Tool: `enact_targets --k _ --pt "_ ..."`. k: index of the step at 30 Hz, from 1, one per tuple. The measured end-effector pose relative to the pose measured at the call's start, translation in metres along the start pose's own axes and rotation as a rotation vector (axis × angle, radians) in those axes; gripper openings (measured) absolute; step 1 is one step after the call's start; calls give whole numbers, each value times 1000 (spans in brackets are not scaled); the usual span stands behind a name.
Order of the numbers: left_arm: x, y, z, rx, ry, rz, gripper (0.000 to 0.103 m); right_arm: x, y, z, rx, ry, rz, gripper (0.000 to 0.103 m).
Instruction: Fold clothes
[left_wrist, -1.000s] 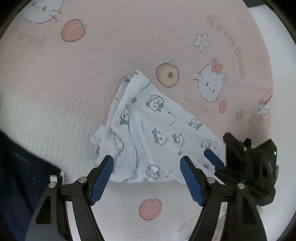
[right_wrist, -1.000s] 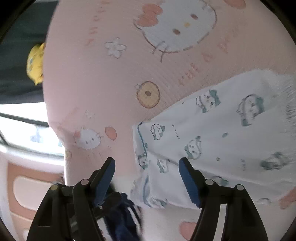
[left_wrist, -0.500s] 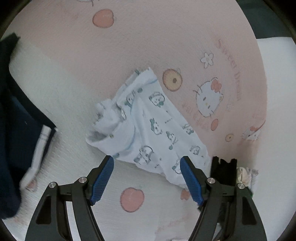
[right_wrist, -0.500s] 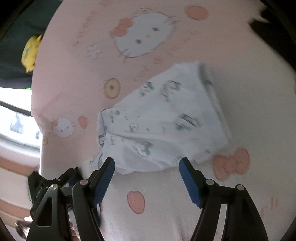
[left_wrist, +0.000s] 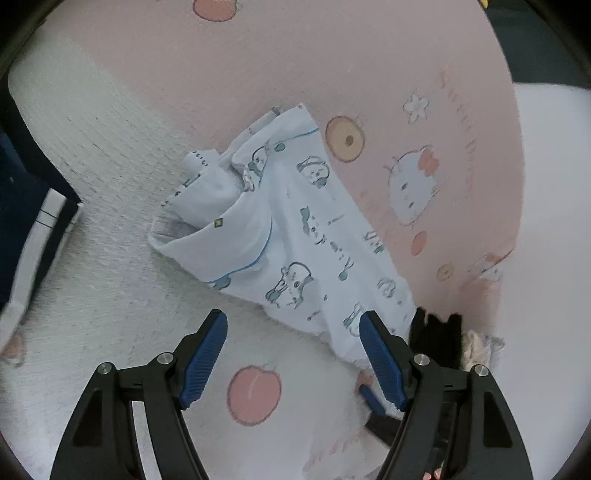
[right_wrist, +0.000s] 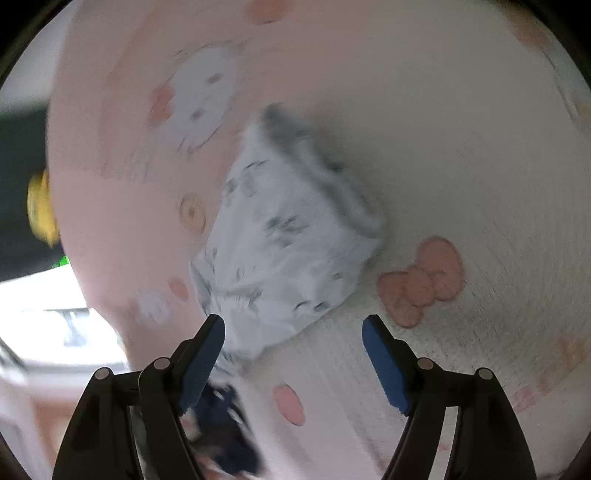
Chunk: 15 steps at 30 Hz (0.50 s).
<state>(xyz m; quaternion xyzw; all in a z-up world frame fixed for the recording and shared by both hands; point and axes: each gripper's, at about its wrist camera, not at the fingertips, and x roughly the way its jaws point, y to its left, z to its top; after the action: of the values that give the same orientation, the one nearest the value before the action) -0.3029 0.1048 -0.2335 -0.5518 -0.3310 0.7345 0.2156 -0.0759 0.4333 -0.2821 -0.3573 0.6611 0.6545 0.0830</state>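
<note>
A small white garment (left_wrist: 280, 229) printed with blue-green cartoon animals lies crumpled on a pink and white cartoon-cat blanket (left_wrist: 110, 280). Its waist opening gapes on the left. My left gripper (left_wrist: 291, 321) is open just short of the garment's near edge, with only blanket between its blue pads (left_wrist: 380, 362). In the blurred right wrist view the same garment (right_wrist: 288, 258) lies ahead and slightly left of my right gripper (right_wrist: 293, 325). Its jaws are opening, and the garment's near corner sits beside the left finger (right_wrist: 203, 354), untouched.
A dark navy garment with a white band (left_wrist: 26, 206) lies at the blanket's left edge. A black object (left_wrist: 436, 332) and a cream bundle (left_wrist: 480, 341) sit behind the left gripper's right finger. Navy cloth (right_wrist: 225, 435) lies under the right gripper, and a yellow item (right_wrist: 40, 210) lies off the blanket.
Both views have rolled and shifted. The left gripper has backed off so the garment lies beyond its tips. The right gripper has swung sideways around the garment, whose picture is now blurred.
</note>
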Motion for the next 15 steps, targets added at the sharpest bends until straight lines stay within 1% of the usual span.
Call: enact_targets --k 2,3,4,6,8,10,11,13,15 --pt "5 5 -3 -23 -27 -11 73 0 -15 4 99 -13 29 77" --pt "8 9 -4 -42 -35 -17 73 1 -19 6 129 -19 45 77" --pt "11 13 -4 -67 -42 -33 73 1 -23 7 157 -24 63 77" --pt "17 24 -6 -133 -59 -90 73 1 -25 9 180 -38 83 77" --pt "20 36 -8 -198 -89 -142 73 1 -24 10 173 -53 85 77" --pt "21 43 -9 -231 -121 -168 73 3 -22 12 162 -62 93 79" --pt "22 43 -9 -235 -128 -169 73 4 -21 13 156 -67 97 83" --pt "22 42 -9 -241 -141 -166 74 7 -18 16 146 -74 101 84" --pt "24 37 -8 -231 -142 -152 81 10 -14 19 135 -83 105 84"
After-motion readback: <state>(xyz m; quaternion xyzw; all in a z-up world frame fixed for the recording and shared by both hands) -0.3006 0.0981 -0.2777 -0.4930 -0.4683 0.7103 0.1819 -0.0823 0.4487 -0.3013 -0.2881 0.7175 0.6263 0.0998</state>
